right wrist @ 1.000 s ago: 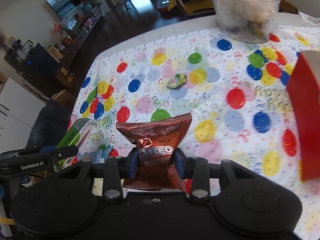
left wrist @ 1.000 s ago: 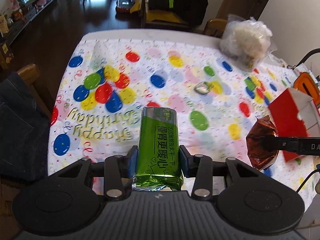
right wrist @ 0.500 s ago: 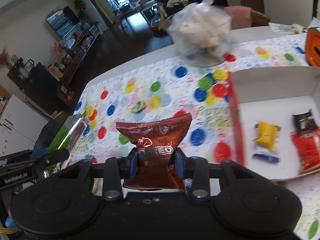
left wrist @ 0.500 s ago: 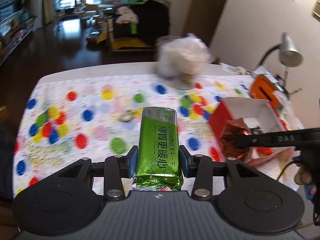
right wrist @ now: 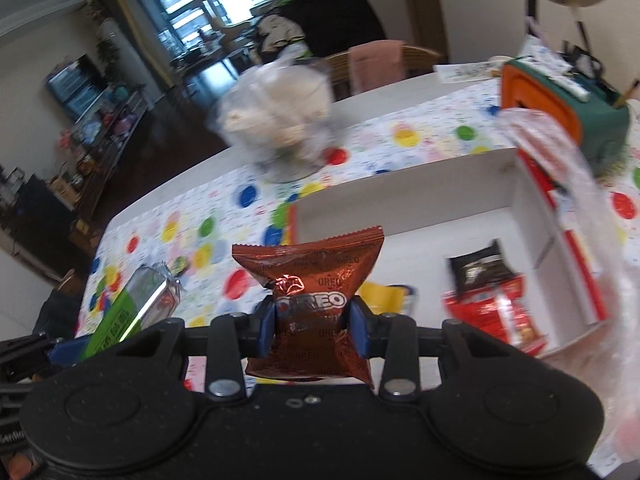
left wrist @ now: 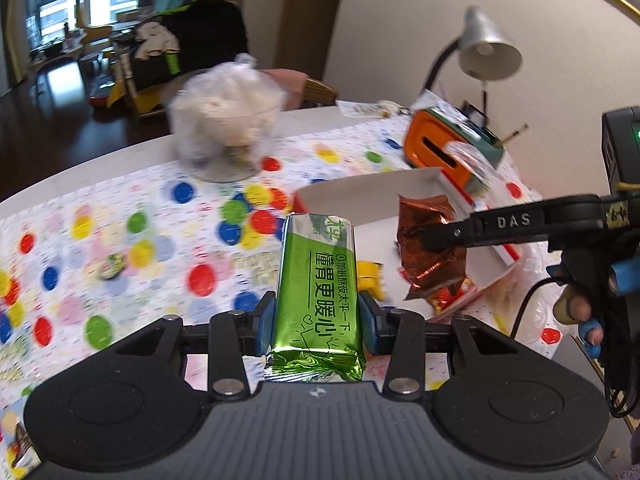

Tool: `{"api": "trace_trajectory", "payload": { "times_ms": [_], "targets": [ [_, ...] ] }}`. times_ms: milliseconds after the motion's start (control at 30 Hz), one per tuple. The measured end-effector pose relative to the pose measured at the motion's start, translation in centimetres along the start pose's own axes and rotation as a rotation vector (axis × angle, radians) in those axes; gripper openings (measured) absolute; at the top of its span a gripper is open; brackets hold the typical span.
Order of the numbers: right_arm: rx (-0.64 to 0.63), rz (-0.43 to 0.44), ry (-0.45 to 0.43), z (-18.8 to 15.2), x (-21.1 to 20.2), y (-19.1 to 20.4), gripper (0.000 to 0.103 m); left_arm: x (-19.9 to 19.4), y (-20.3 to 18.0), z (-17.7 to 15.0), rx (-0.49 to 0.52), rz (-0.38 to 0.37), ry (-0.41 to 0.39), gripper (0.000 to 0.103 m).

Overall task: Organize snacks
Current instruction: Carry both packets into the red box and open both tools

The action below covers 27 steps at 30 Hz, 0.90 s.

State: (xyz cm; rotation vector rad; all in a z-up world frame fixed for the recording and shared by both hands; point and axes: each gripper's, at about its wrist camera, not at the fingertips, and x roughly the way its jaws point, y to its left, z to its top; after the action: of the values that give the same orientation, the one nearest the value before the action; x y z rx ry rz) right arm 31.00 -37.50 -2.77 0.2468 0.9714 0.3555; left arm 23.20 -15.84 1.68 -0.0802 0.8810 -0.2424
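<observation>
My left gripper (left wrist: 316,322) is shut on a green foil snack pack (left wrist: 318,292) and holds it above the table, near the front left corner of the white box (left wrist: 360,192). My right gripper (right wrist: 311,328) is shut on a brown Oreo packet (right wrist: 310,280) and holds it above the box's (right wrist: 400,208) front left part. The Oreo packet also shows in the left wrist view (left wrist: 430,248), with the right gripper's finger across it. Inside the box lie a yellow packet (right wrist: 386,298), a black packet (right wrist: 478,270) and a red packet (right wrist: 494,314).
A clear plastic bag of snacks (left wrist: 226,116) stands at the table's far side. An orange and green holder (right wrist: 560,108) stands behind the box, under a desk lamp (left wrist: 486,52). A small round candy (left wrist: 112,266) lies on the balloon tablecloth (left wrist: 120,240).
Both grippers have swung to the right with their packets, from over the open tablecloth to the white box. The Oreo packet now hangs over the box's inside.
</observation>
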Motion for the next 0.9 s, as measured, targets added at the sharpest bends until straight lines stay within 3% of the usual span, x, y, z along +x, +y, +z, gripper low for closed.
{"api": "trace_trajectory", "payload": {
  "times_ms": [533,900],
  "targets": [
    [0.048,-0.155,0.062,2.9,3.3,-9.2,0.037,9.7,-8.2,2.3,0.094,-0.037,0.099,0.041],
    [0.006,-0.203,0.16,3.6,8.4,-10.3,0.037,15.8,-10.5,2.2,0.152,-0.011,0.193,0.041]
  ]
}}
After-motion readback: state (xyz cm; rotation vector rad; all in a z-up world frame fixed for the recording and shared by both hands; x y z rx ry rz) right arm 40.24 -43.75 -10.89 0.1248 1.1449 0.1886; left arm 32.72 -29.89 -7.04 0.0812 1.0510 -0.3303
